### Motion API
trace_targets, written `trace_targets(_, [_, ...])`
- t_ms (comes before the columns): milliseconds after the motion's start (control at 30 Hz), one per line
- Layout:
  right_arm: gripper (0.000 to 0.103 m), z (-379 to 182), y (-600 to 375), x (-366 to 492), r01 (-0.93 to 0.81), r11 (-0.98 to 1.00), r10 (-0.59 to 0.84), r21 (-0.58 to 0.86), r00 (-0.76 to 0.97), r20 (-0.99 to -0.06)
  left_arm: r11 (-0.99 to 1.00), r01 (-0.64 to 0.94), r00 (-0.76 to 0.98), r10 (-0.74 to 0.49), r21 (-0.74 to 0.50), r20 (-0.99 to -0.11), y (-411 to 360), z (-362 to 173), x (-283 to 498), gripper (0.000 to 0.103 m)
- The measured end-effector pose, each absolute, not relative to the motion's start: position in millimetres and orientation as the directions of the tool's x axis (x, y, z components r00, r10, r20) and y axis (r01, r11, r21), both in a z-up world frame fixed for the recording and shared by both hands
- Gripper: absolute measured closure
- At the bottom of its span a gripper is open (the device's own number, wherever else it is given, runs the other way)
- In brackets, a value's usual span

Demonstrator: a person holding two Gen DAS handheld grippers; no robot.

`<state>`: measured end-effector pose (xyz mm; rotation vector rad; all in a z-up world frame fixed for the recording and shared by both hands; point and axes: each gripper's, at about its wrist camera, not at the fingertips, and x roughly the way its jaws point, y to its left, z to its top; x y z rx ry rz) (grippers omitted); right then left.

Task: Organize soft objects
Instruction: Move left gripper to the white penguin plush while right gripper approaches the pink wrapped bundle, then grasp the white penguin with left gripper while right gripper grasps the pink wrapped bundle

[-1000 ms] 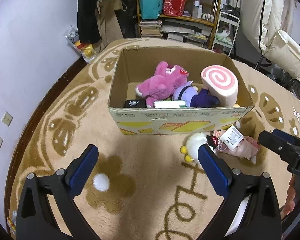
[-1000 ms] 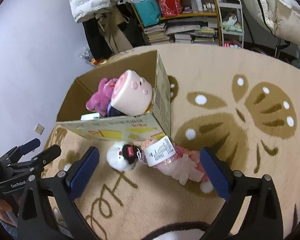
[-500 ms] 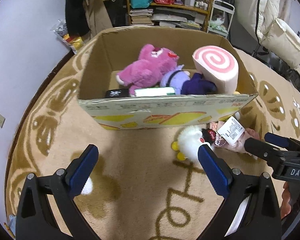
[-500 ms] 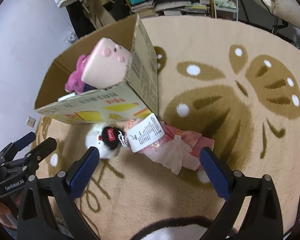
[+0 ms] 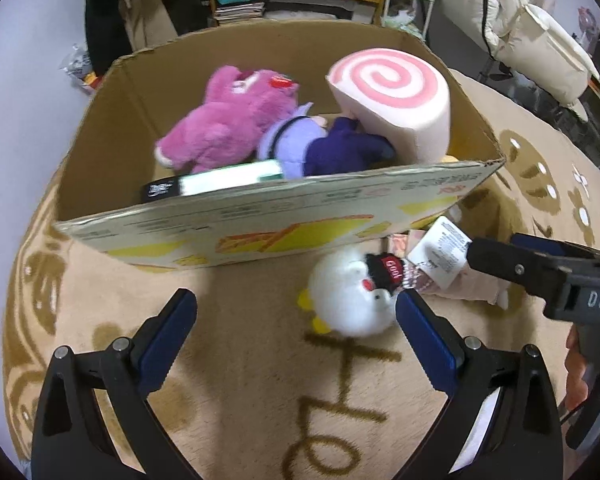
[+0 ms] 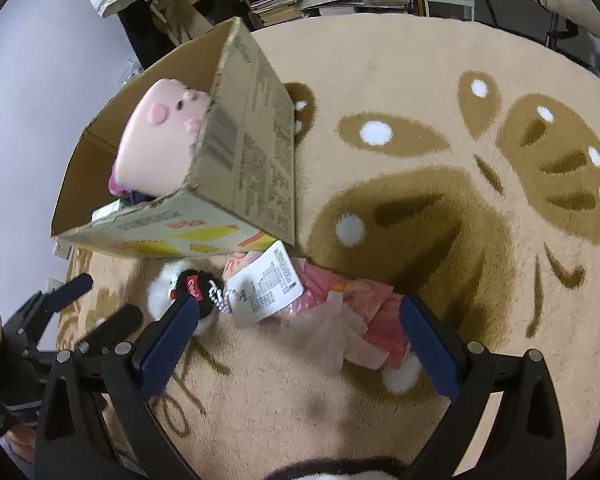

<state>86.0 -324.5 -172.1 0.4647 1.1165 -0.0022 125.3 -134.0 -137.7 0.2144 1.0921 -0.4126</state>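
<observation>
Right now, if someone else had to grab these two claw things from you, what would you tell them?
Left gripper: open, empty, low over the rug.
Right gripper: open, empty, straddling the pink-dressed doll with the paper tag.
The doll, with its white fluffy head, lies on the rug against the cardboard box.
Done: the pink bear, purple doll and swirl-roll cushion are in the box.
Left: close on the doll, lift it, drop it in.
</observation>
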Motion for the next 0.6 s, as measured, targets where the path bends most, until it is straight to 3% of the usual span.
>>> trace_targets(600, [0.0, -192.1, -337.3, 108.8, 0.259, 0.89, 0.246, 0.376, 0.421, -0.873, 0.897, 0.433, 0.336, -0.251, -0.088, -0.908, -161.6, -174.3, 142.6, 0.004])
